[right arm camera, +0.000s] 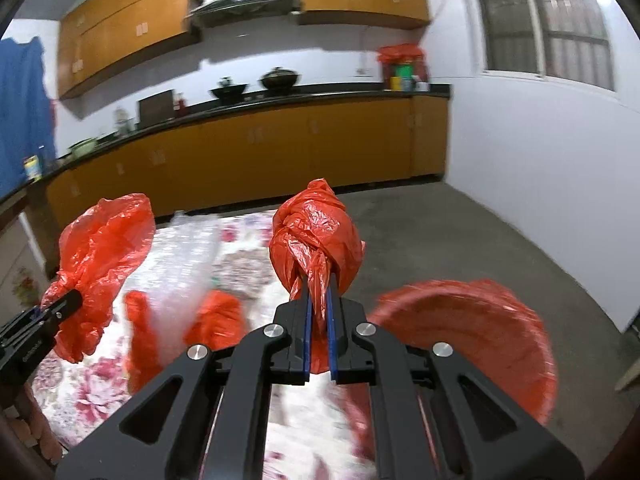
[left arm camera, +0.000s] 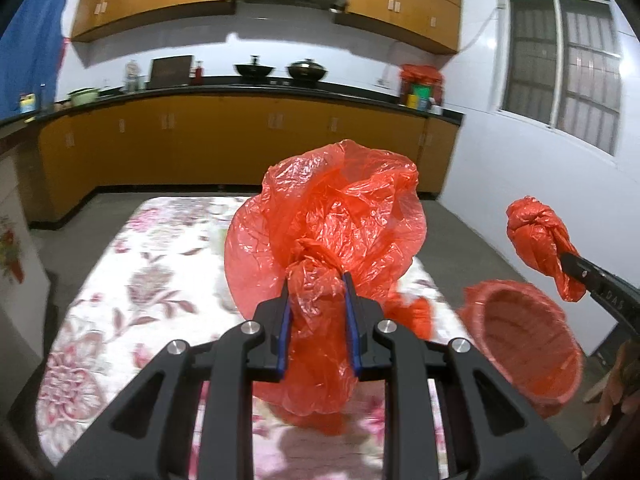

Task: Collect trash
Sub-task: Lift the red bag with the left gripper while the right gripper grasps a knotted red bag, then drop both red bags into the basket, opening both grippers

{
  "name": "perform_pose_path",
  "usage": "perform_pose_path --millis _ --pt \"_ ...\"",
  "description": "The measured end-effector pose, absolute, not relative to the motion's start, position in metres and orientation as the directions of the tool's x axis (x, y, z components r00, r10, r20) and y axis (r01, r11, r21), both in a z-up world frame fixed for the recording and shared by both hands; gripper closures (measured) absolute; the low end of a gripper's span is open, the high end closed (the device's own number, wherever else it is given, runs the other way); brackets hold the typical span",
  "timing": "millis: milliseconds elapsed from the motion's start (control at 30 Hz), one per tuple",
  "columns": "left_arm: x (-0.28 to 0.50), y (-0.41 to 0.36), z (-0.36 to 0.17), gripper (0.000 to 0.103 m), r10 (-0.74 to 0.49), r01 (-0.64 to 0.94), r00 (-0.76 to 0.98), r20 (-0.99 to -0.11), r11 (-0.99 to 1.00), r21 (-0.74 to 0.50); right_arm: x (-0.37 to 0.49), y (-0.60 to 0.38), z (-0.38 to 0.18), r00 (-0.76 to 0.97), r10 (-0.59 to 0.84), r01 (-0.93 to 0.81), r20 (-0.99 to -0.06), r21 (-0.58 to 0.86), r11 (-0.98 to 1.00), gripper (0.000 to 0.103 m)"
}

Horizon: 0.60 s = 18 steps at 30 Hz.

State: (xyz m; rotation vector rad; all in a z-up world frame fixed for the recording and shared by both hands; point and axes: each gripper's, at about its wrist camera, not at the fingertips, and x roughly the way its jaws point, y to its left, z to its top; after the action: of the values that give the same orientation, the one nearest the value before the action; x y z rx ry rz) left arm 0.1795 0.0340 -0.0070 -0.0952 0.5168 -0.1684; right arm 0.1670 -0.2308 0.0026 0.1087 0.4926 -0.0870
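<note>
My left gripper (left arm camera: 316, 280) is shut on a big crumpled red plastic bag (left arm camera: 340, 216), held up above the flower-patterned table (left arm camera: 120, 280). In the right wrist view the same bag (right arm camera: 100, 248) hangs at the left in the left gripper (right arm camera: 70, 300). My right gripper (right arm camera: 318, 284) is shut on a smaller knotted red plastic bag (right arm camera: 316, 236); the left wrist view shows that bag (left arm camera: 536, 240) at the far right. A red basket lined with red plastic (left arm camera: 524, 340), (right arm camera: 472, 328) stands beside the table's right edge, below the right gripper.
More red plastic pieces (right arm camera: 216, 316) lie on the table near a clear plastic sheet (right arm camera: 188, 248). Beyond the table, orange cabinets and a black counter (left arm camera: 240, 88) carry pots and bottles. Grey floor (right arm camera: 460, 232) lies to the right; a window is in the right wall.
</note>
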Motion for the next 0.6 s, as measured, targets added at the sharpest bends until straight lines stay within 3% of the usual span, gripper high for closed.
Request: perform_pose_path --millis 600 --pt "0.179 -0.086 -0.011 0.080 -0.412 0.372 0.760 -0.503 0.910 -0.183 0.125 -0.315 -0.011 0.849 -0.218 0.316 -0.482 0.131 0.940 0.096"
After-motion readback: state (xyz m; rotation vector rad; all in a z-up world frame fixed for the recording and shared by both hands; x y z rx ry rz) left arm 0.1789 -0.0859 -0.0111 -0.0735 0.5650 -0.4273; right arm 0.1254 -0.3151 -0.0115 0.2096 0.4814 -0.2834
